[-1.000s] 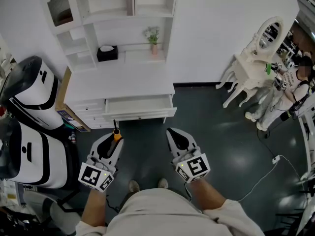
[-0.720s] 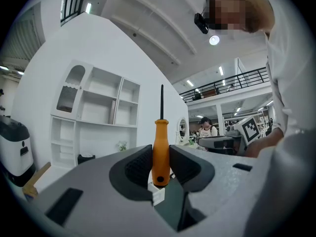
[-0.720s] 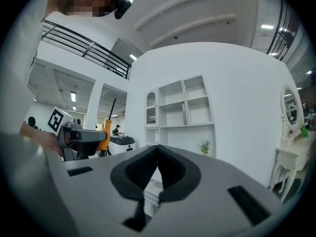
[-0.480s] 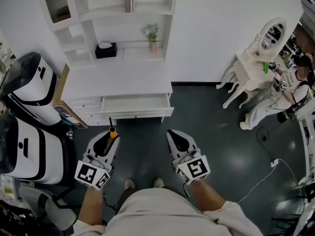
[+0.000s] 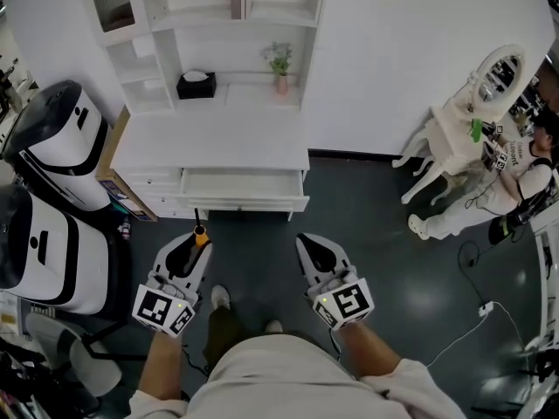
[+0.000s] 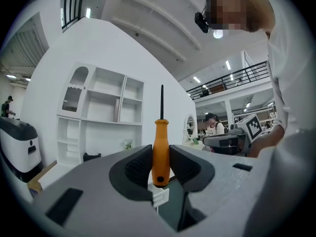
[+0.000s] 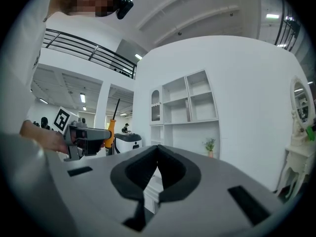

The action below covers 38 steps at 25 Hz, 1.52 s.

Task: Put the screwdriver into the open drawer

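Since the earlier frame, I've taken a step. One foot (image 5: 218,297) is now ahead of the other at lower centre. The shelves (image 5: 218,7) have slid a little in the frame. The person (image 5: 489,190) at the right edge has walked in toward the centre. Both my tools keep nearly the same spots in the frame.

My left hand-held gripper (image 5: 196,248) is clamped on the screwdriver (image 5: 202,233), pads on the lower part of the orange handle. The tool stands upright across the jaws, shaft up. From the head view I see it almost end-on, left of centre, short of the drawer (image 5: 244,203) and apart from it. My right hand-held gripper (image 5: 306,239) has its jaws together with nothing in them, right of centre.

The drawer is pulled out from under the white bench (image 5: 214,142), mid-frame. Its inside looks bare.

My read of the step is that this is the approach. The tool is not yet over the drawer.

What could go wrong:
- The shaft stands up. If I go in level and deep, it may strike the bench edge above the drawer and twist in the pads.
- The grip is low on the handle, with most of the tool above it. A knock could pivot or tip it out.
- If I let go from height or while it is upright, it may bounce, roll, or land on the floor in front.
- If I step too close, my knee or the idle right tool could nudge the drawer shut.
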Motion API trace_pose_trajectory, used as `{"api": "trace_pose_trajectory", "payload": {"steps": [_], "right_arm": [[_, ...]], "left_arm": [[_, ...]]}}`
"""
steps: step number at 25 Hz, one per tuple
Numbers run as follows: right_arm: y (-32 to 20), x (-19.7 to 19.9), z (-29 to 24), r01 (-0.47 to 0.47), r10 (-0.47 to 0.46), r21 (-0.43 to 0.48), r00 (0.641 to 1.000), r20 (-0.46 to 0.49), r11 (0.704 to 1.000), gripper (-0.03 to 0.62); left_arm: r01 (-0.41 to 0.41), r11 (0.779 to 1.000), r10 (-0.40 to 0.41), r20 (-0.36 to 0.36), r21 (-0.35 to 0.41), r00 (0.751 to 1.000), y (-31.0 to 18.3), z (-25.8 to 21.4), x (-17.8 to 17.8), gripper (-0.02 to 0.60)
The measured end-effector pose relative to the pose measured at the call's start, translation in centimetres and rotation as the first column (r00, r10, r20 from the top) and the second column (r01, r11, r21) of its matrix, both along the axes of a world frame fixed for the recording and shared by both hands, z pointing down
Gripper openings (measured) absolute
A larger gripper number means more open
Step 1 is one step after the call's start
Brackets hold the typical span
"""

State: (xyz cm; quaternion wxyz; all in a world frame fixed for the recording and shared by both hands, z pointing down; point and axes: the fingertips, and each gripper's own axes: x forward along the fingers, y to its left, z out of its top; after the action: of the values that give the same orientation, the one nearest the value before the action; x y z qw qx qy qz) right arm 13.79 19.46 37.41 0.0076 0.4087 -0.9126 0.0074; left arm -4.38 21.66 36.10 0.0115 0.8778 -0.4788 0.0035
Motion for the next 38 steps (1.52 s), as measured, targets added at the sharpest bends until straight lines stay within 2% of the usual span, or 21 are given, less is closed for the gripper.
{"api": "trace_pose_trajectory", "payload": {"steps": [12,28,33,38], "right_arm": [[-6.2,-3.0,0.8,-0.036,0.036,-0.005,0.999,-0.038,0.999,0.003],[-20.0,-12.0,0.9,-0.149,0.148,-0.011,0.988,-0.051,0.989,0.003],[-23.3,-13.1,0.5,-0.188,0.187,-0.013,0.981,-0.047,0.982,0.003],[-25.5,-12.9,0.8,-0.181,0.180,-0.024,0.982,-0.052,0.983,0.003]], "left_arm": [[-0.045,0.999,0.045,-0.020,-0.001,0.999,-7.4,1.1,-2.8,0.109],[-0.161,0.986,0.160,-0.029,-0.035,0.987,-21.8,2.9,-11.2,0.109],[-0.183,0.982,0.182,-0.029,-0.044,0.983,-25.4,2.9,-13.0,0.109],[-0.173,0.984,0.171,-0.032,-0.052,0.985,-27.3,3.3,-13.1,0.109]]}}
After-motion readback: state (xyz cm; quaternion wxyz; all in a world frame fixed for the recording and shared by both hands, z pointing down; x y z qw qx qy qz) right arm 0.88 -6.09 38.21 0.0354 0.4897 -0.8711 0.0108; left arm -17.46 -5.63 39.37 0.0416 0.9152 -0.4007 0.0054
